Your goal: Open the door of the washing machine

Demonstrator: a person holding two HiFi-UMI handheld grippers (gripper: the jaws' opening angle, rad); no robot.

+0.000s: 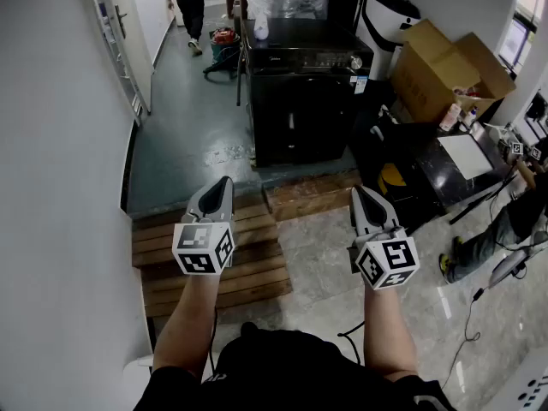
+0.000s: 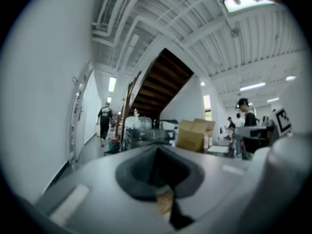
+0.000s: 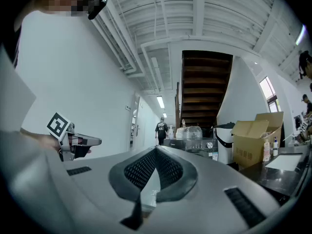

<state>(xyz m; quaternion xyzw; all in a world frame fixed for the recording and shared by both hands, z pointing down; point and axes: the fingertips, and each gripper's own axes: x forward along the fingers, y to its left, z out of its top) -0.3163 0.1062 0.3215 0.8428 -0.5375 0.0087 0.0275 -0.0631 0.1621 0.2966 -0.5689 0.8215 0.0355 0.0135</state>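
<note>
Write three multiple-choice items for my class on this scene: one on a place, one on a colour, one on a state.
1. In the head view, the cardboard box stands where from the washing machine?
A left
B right
C on top
2. The washing machine is:
A white
B red
C black
3. The left gripper is:
A shut, empty
B open
C shut on a handle
Key: 1 B, the box sits at its right; 2 C, its casing is black; 3 A, its jaws meet with nothing between.
</note>
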